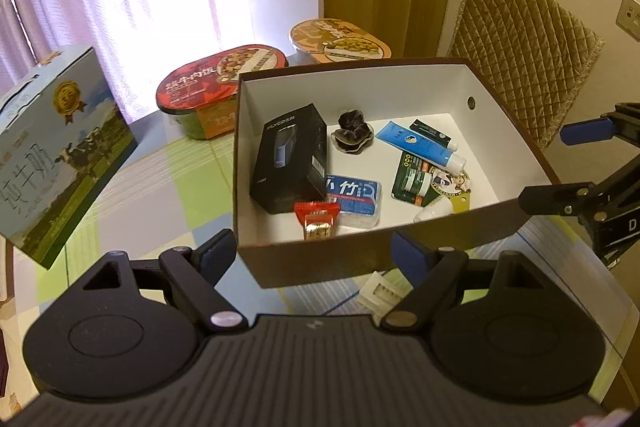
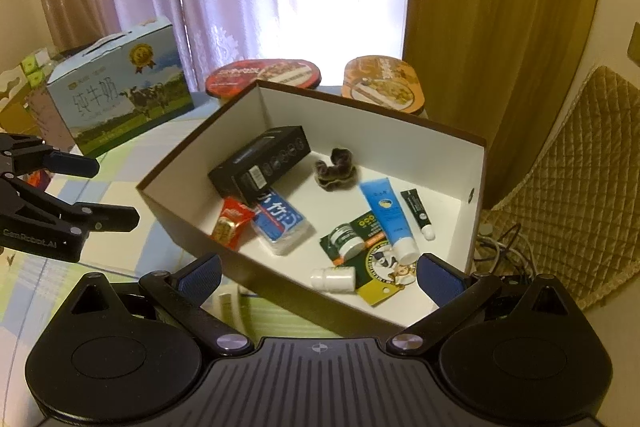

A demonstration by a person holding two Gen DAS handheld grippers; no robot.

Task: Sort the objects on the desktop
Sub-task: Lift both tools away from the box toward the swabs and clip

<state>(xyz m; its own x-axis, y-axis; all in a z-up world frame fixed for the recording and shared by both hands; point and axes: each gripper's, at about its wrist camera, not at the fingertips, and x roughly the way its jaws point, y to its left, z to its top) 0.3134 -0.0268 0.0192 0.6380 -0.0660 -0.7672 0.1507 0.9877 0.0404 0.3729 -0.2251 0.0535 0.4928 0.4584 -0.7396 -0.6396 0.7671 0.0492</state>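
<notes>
A brown cardboard box with a white inside stands on the table. It holds a black shaver carton, a blue tissue pack, a red candy, a blue tube, a green sachet, a white bottle and a dark hair tie. My left gripper hovers open at the box's near-left wall. Over the near-right corner my right gripper is open too, holding nothing.
A blue milk carton stands left of the box. Behind it sit a red meal bowl and an orange one. A quilted chair is at the right, and a small white item lies by the box's front.
</notes>
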